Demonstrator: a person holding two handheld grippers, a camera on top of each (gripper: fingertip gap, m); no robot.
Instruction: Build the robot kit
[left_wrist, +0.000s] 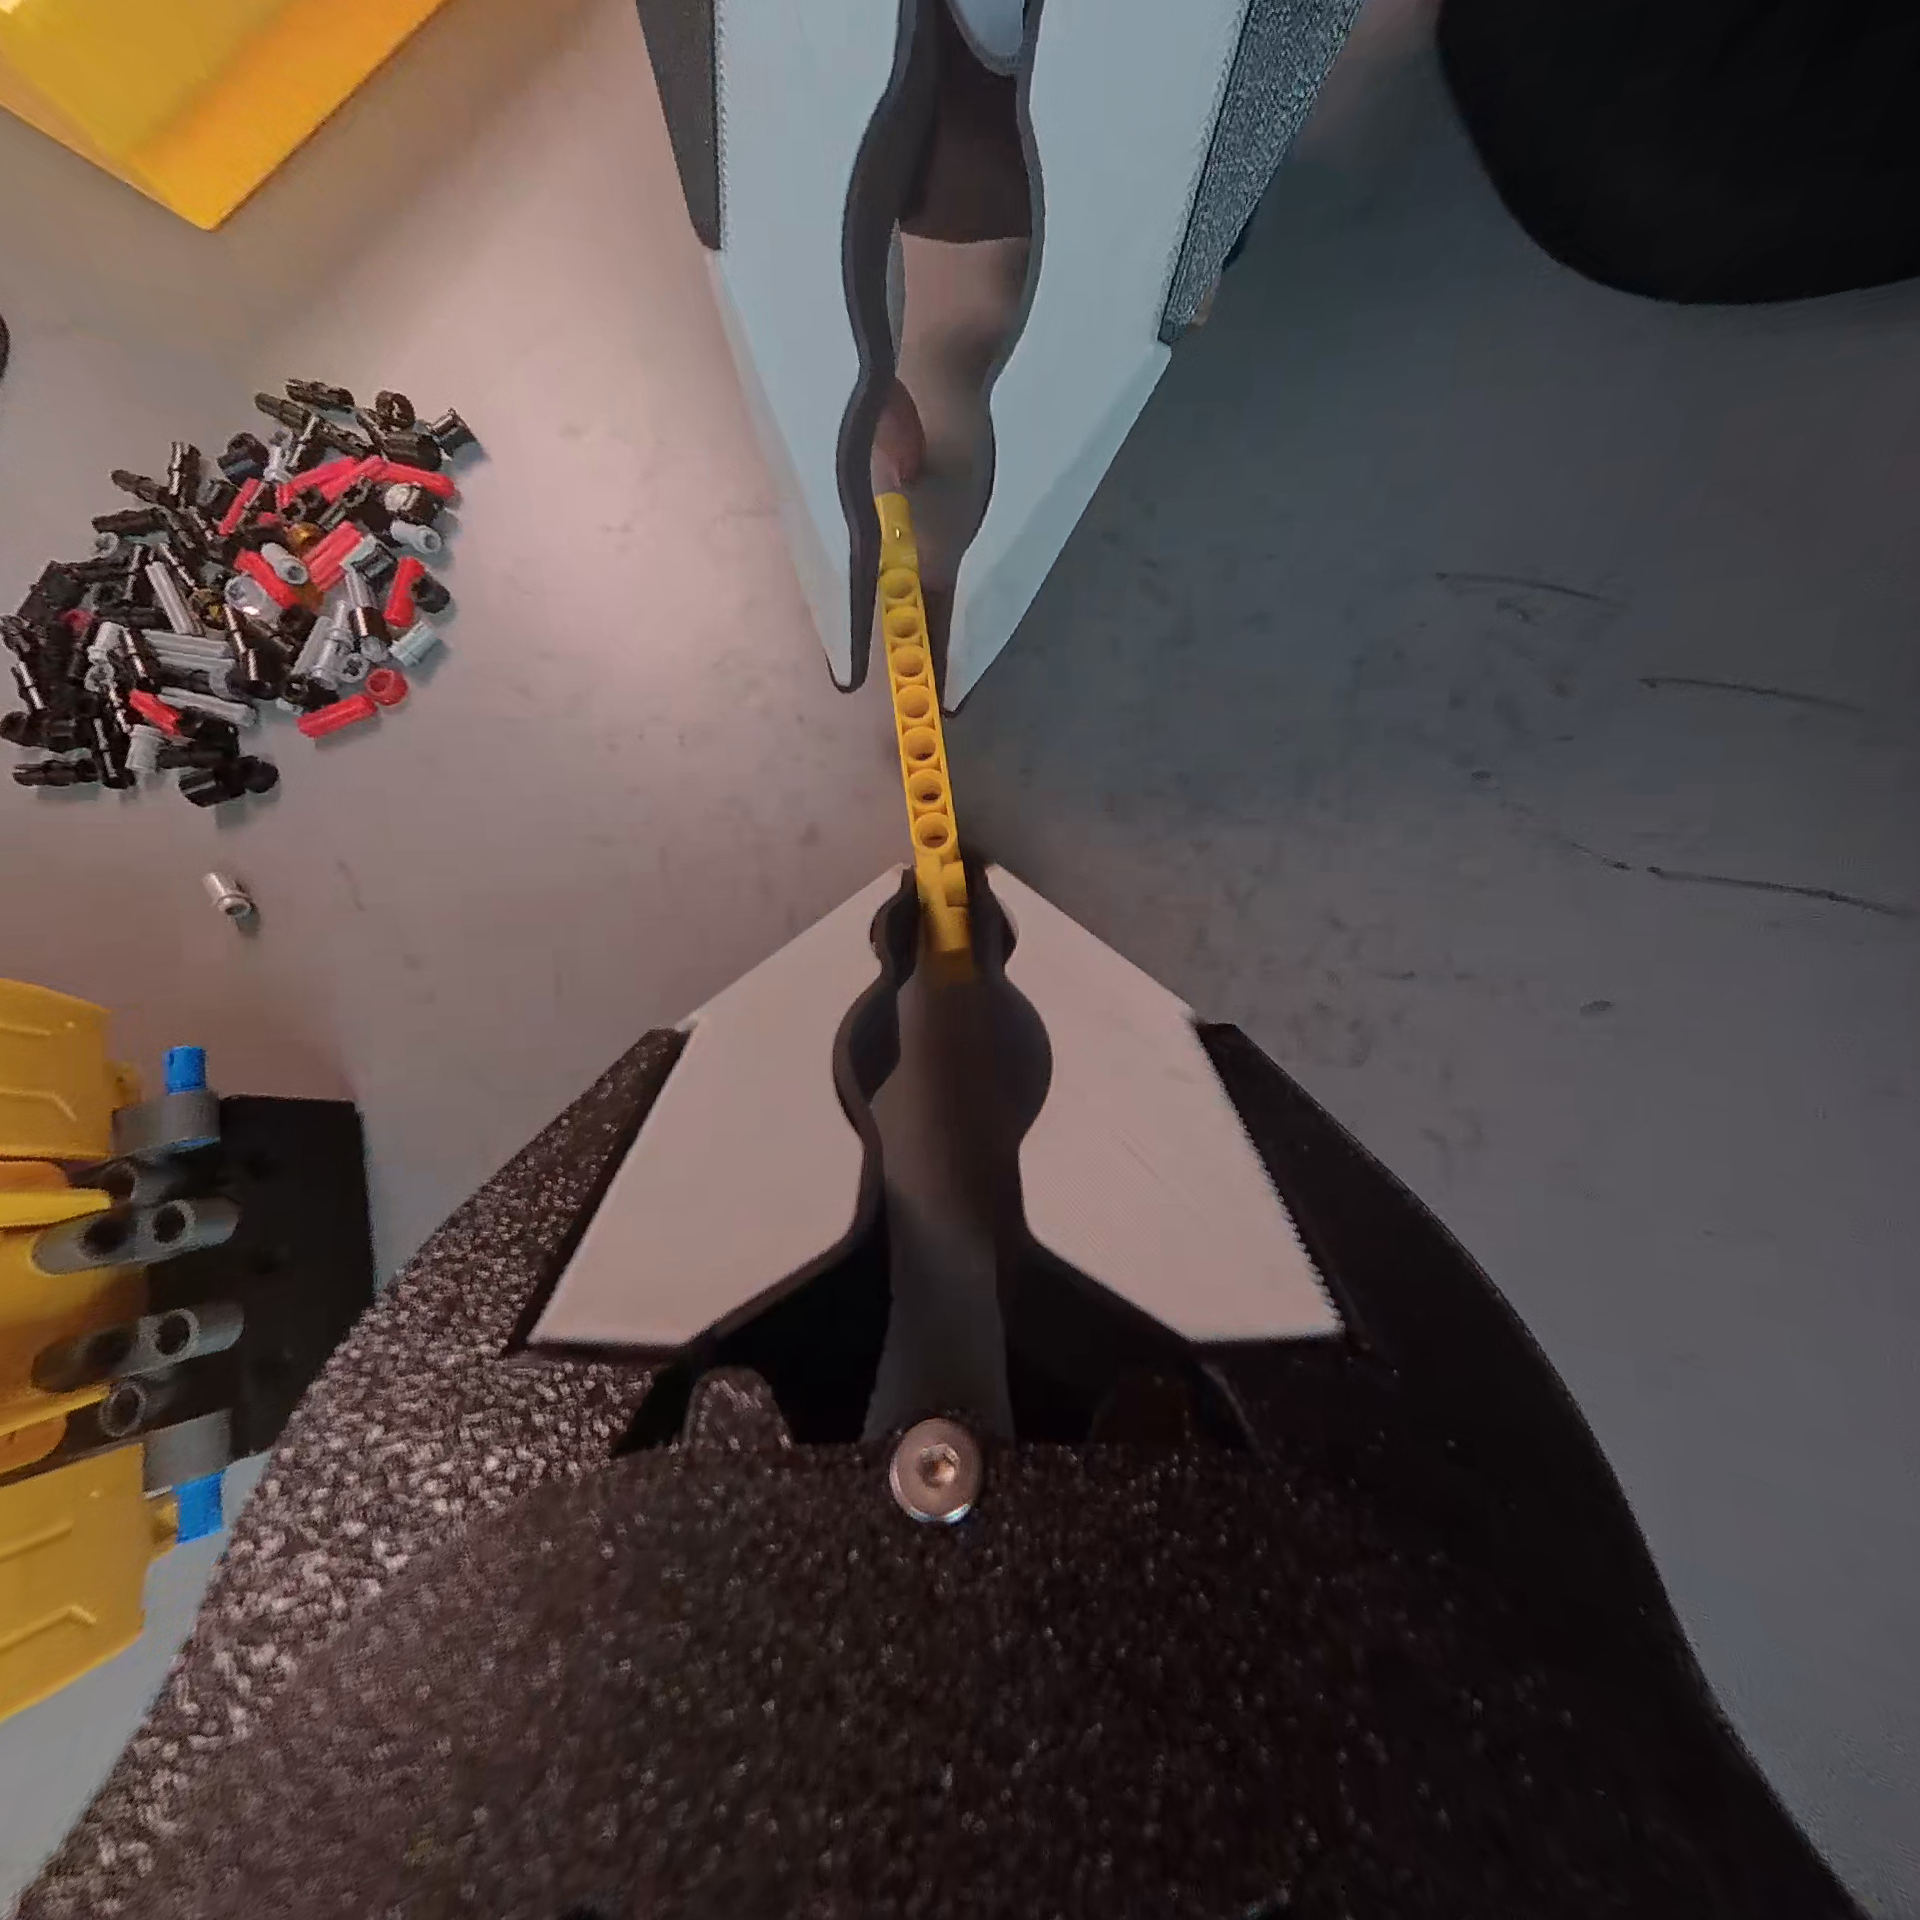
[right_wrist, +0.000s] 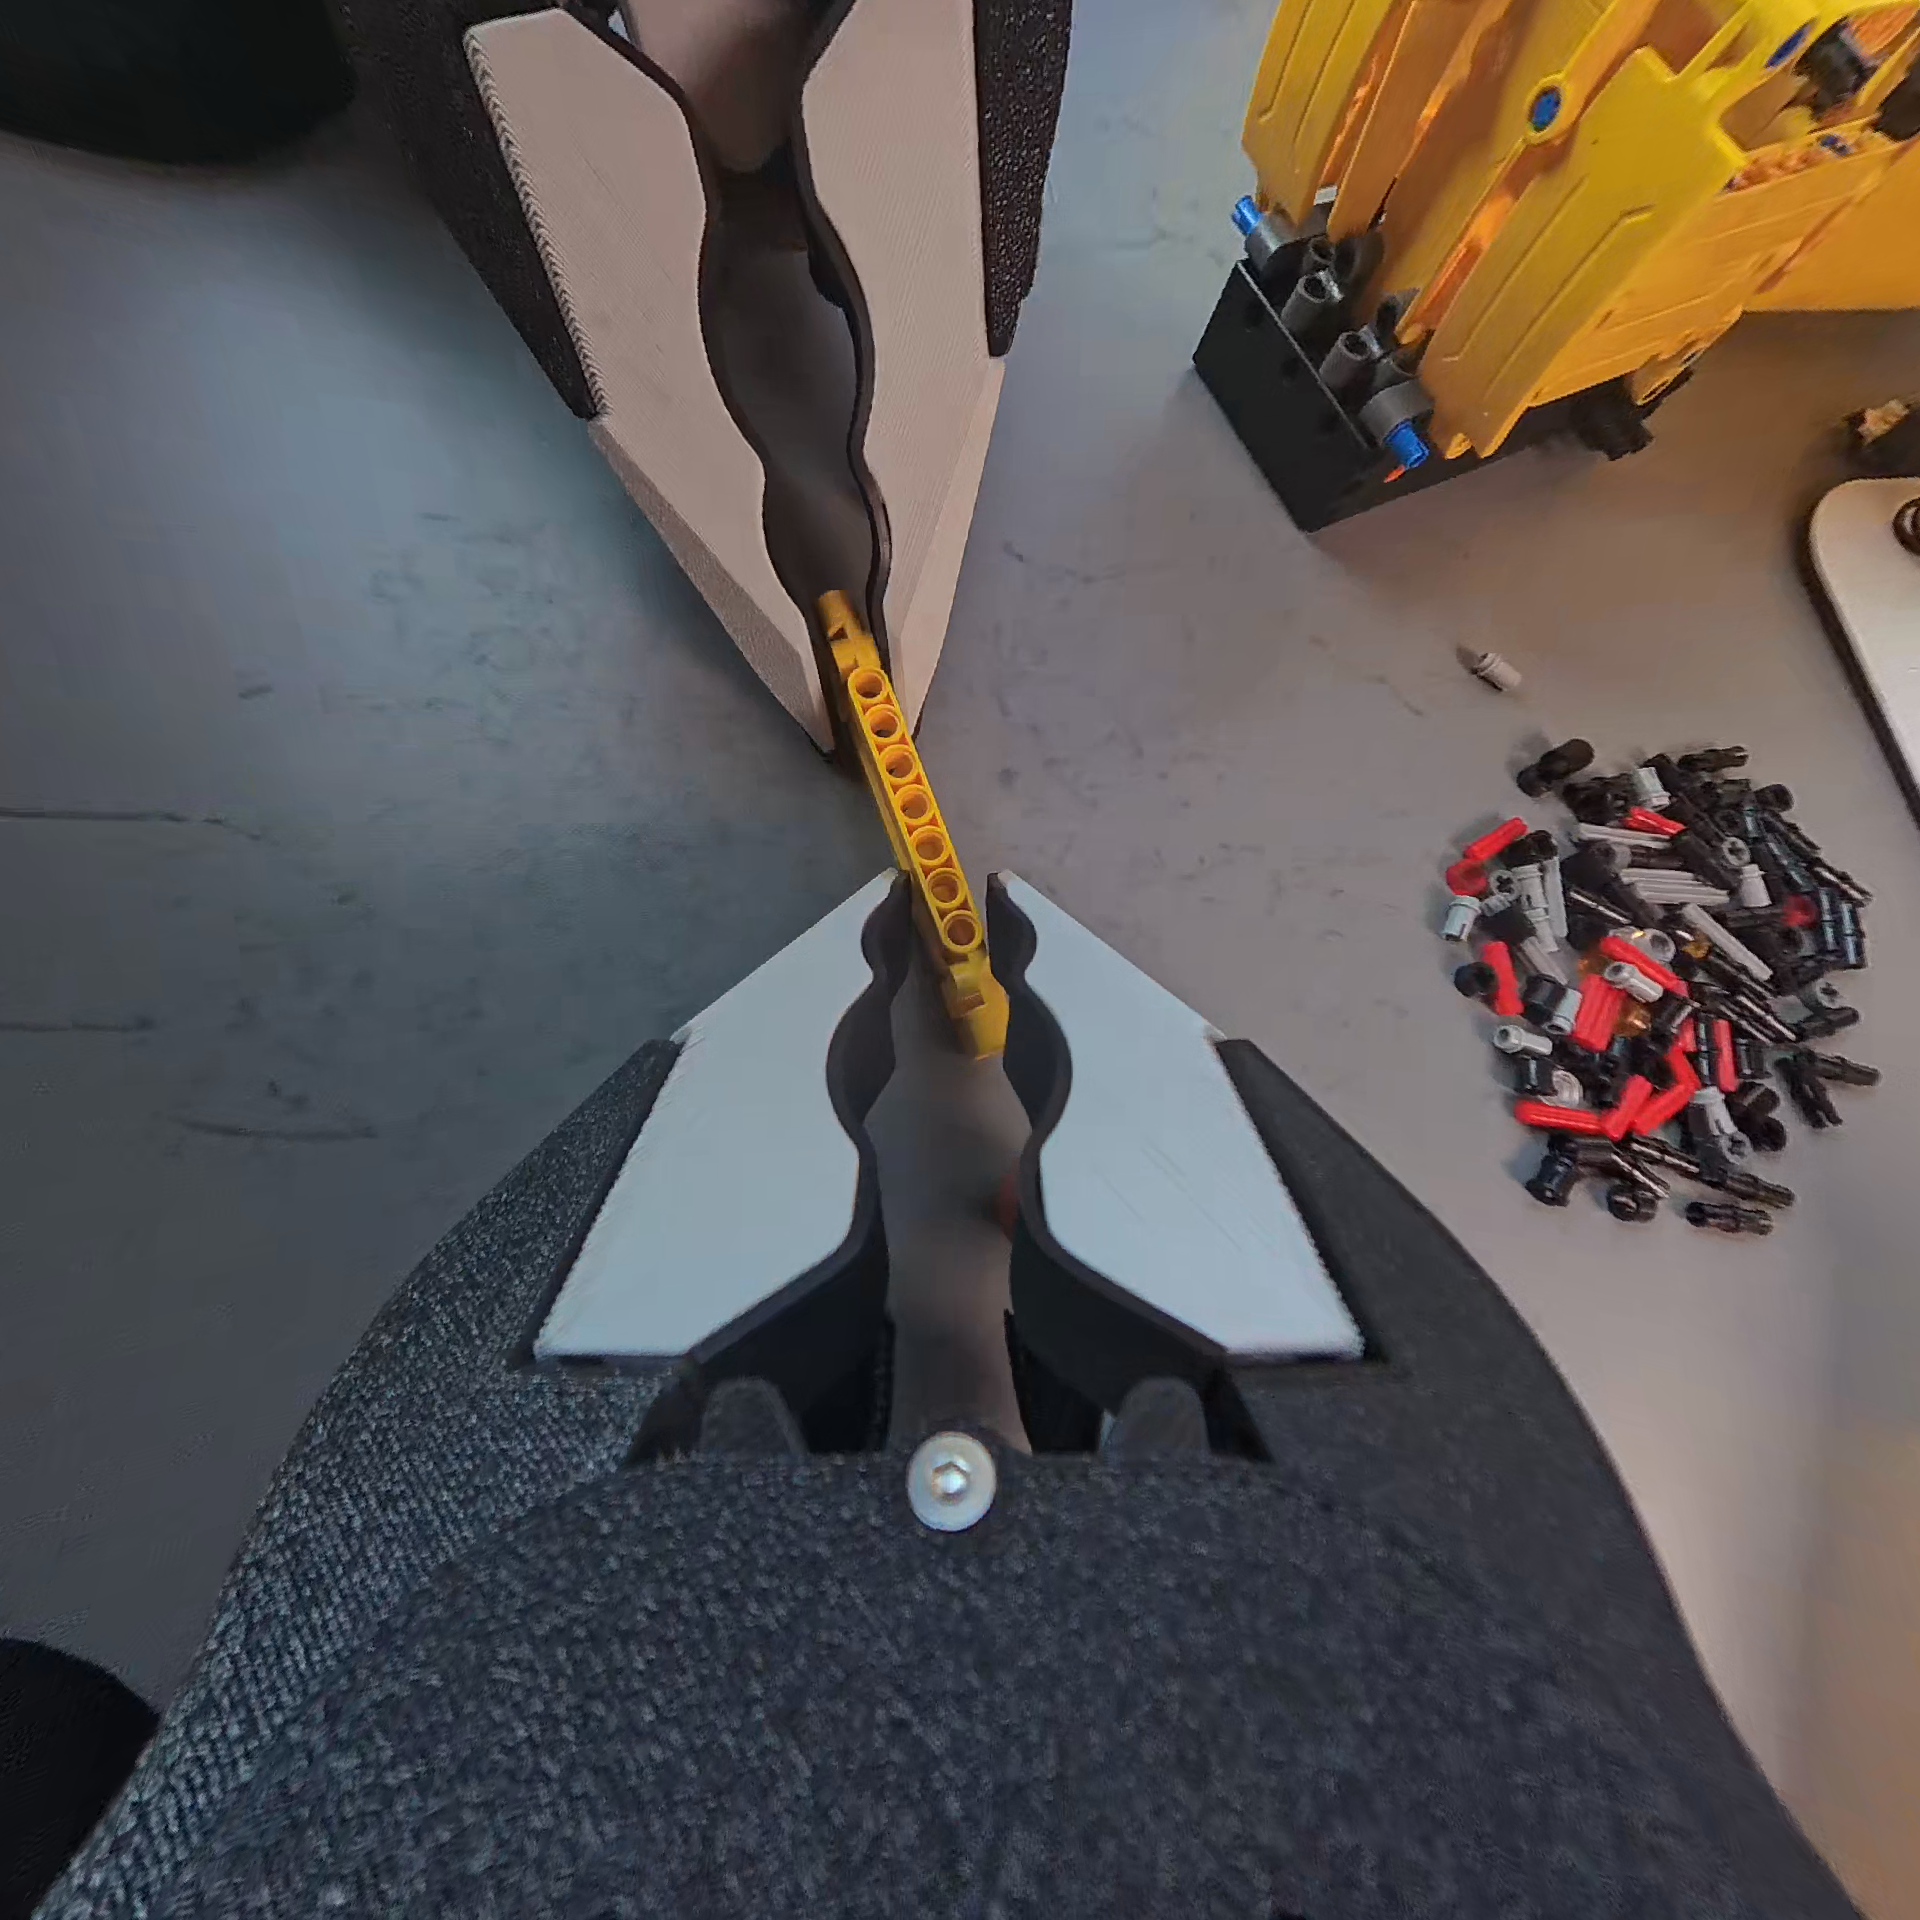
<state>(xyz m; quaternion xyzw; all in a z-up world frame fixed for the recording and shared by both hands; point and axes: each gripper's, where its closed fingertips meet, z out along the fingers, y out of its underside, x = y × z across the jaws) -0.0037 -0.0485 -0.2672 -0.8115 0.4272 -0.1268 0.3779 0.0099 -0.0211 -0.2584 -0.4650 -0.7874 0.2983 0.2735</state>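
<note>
A yellow beam with a row of holes (left_wrist: 920, 717) spans the gap between my two grippers, which face each other tip to tip above the grey table. My left gripper (left_wrist: 943, 883) is shut on the beam's near end. It also shows in the right wrist view (right_wrist: 868, 732), at the top, clamped on the far end of the beam (right_wrist: 914, 821). My right gripper (right_wrist: 942, 883) has its jaws a little apart around the other end, with a small gap on the left side. It appears at the top of the left wrist view (left_wrist: 902, 691).
A pile of small black, grey and red pins (left_wrist: 229, 592) (right_wrist: 1662, 977) lies on the table, with one loose grey pin (right_wrist: 1491, 668) beside it. A partly built yellow model on a black base (right_wrist: 1507, 239) (left_wrist: 94, 1299) stands near. A white board edge (right_wrist: 1860, 582) shows at the right. Across from one pair of fingers to the other is roughly 4 cm. The loose grey pin (right_wrist: 1491, 668) is about equally far from each gripper, around 15 cm. It is also in sight in the left wrist view (left_wrist: 233, 898).
</note>
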